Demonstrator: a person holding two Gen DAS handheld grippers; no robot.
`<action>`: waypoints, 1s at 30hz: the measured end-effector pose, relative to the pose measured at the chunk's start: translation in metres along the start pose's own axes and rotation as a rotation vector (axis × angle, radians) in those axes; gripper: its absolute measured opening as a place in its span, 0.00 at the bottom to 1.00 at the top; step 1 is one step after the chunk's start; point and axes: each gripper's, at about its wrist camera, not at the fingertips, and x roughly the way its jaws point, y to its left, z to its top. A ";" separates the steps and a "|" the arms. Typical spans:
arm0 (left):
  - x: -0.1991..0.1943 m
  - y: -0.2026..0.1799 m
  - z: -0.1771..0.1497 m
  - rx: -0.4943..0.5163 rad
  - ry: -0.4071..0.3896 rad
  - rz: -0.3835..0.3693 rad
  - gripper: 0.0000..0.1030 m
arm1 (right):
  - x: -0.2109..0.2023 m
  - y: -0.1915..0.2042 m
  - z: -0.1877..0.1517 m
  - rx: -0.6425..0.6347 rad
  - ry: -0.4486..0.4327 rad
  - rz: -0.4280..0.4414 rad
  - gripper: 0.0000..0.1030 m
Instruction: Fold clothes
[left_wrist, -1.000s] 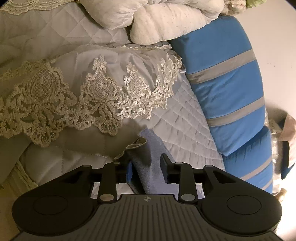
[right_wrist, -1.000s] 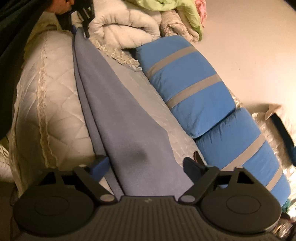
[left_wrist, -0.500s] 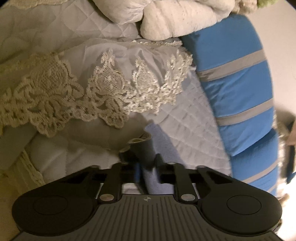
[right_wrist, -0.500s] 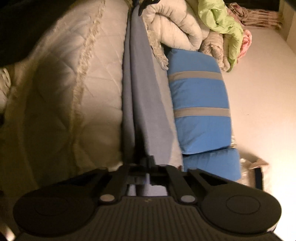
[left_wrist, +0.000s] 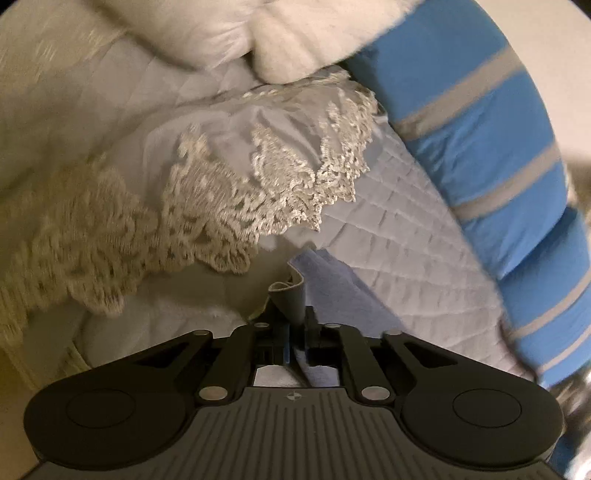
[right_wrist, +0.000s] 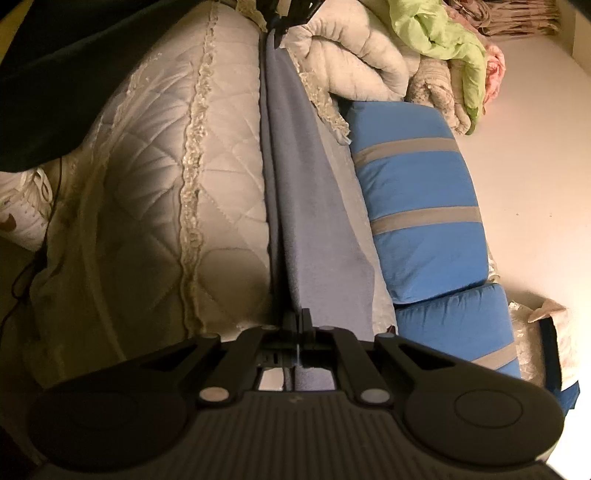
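While the blue-grey garment (right_wrist: 314, 206) lies stretched in a long narrow band over the quilted bed (right_wrist: 155, 192), its length runs straight from the right gripper (right_wrist: 297, 319), pinched on its near end, to the left gripper (left_wrist: 295, 314), clamped on a curled corner. Only the right view shows its full length; the left shows lace trim (left_wrist: 258, 192), blurred.
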 end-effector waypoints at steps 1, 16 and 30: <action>-0.001 -0.004 0.001 0.037 0.005 0.013 0.09 | 0.000 -0.001 0.000 0.008 -0.002 -0.006 0.23; -0.004 -0.018 0.035 0.089 -0.044 0.044 0.53 | -0.006 -0.018 0.003 0.130 -0.076 -0.026 0.76; -0.023 -0.069 0.019 0.396 -0.178 0.007 0.04 | -0.005 -0.018 0.003 0.144 -0.080 -0.024 0.80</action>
